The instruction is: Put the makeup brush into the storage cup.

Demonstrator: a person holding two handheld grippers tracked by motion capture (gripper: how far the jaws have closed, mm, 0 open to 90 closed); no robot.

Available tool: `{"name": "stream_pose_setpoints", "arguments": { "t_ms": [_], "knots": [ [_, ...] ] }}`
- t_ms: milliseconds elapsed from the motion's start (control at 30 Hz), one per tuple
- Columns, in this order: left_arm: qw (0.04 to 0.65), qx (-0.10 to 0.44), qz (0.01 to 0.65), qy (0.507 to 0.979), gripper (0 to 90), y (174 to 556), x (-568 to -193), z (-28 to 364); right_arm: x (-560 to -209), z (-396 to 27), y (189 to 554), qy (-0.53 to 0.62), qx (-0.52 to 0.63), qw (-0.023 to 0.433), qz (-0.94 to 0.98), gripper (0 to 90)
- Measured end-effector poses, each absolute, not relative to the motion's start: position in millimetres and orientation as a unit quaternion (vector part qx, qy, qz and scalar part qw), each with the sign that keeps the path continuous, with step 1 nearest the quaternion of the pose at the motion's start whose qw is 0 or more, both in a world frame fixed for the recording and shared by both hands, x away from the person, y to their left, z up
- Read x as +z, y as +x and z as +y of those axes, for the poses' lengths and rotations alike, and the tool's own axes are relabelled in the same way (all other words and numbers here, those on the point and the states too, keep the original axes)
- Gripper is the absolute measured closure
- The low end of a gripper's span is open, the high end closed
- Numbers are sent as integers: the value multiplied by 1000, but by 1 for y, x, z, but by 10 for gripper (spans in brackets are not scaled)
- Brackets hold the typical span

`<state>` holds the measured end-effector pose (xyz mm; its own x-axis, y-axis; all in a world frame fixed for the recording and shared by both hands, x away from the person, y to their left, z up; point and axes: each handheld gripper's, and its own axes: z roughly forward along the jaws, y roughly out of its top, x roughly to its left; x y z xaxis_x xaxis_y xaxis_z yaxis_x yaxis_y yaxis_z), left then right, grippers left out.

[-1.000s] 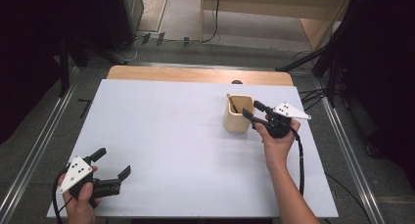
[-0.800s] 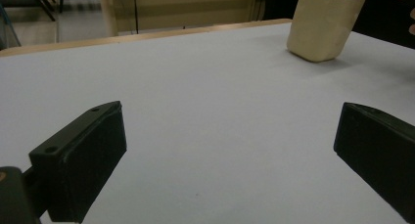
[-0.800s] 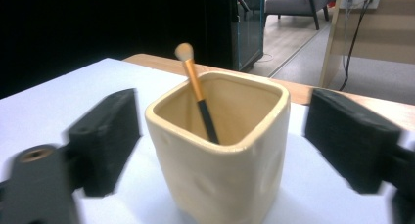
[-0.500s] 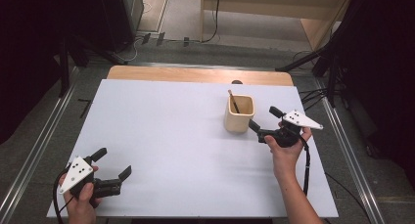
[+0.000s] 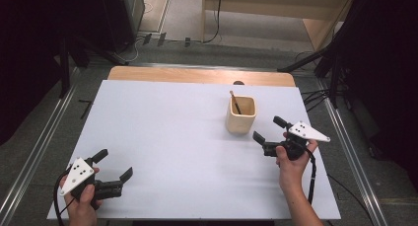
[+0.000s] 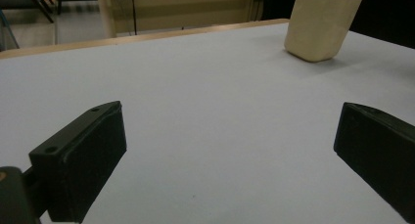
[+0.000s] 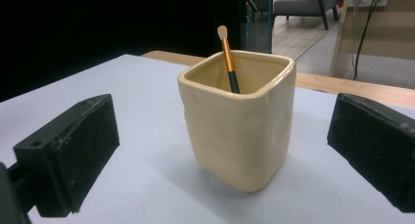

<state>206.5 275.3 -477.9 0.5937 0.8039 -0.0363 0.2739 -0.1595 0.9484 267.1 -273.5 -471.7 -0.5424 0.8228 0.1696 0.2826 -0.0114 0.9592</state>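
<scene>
Right tongs (image 5: 269, 131) just opened wide, nothing between, held low, left tongs (image 5: 116, 165) gaping, resting low

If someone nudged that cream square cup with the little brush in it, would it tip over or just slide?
The cream, glazed, square-sided ceramic cup looks thick-walled, so probably heavy enough to slide on the smooth white table. It is taller than wide, so a high push might tip it. The thin gold-and-black brush leans loosely and would likely rattle.

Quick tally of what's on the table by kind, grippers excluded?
Cream square cup: 1
Brush with orange-and-black handle, standing in the cup: 1
Total: 2
</scene>
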Motion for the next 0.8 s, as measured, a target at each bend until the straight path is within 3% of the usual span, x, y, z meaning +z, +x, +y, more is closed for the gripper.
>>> {"name": "stream_pose_setpoints", "arguments": {
  "t_ms": [800],
  "knots": [
    [531, 251, 374, 718, 0, 206, -477, 275, -481, -290, 242, 429, 561, 239, 666, 0]
  ]
}}
